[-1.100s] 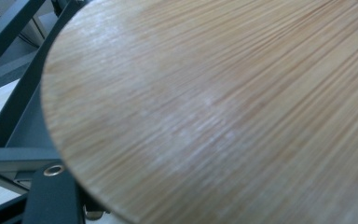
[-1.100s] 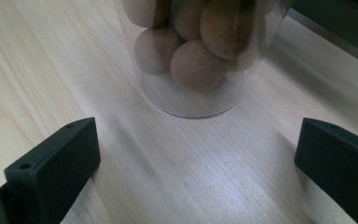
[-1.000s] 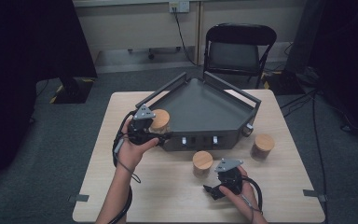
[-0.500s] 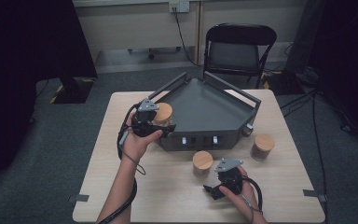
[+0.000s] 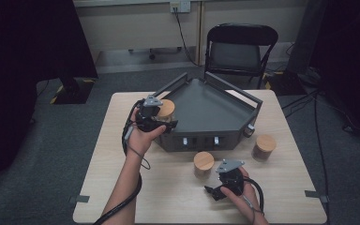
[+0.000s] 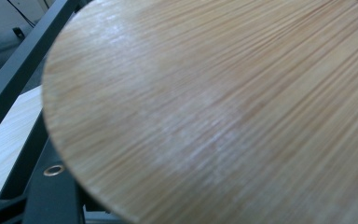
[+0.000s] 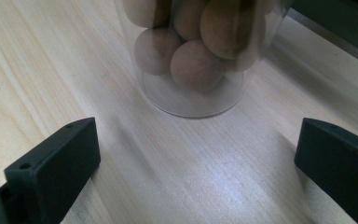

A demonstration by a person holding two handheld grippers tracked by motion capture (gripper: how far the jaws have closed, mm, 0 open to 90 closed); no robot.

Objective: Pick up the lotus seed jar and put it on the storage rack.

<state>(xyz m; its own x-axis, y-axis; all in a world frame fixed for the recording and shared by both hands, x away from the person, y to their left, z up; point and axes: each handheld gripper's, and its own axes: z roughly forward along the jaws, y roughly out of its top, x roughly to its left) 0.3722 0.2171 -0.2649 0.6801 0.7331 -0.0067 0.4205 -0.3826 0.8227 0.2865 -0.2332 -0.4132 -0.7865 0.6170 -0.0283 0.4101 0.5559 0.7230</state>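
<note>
My left gripper is shut on a jar with a round wooden lid, held at the left rim of the dark grey tray. In the left gripper view the lid is very close, with the tray's rail beside it. My right gripper rests on the table near the front edge, jaws wide open. A second jar, clear glass filled with brown balls, stands just ahead of the right gripper, outside its jaws.
A third lidded jar stands on the table right of the tray. A black folding chair is behind the table. Bare wooden tabletop lies to the left and along the front.
The left hand has carried its jar away from me and slightly right, up to the tray's left rim. The right hand has stayed still.
</note>
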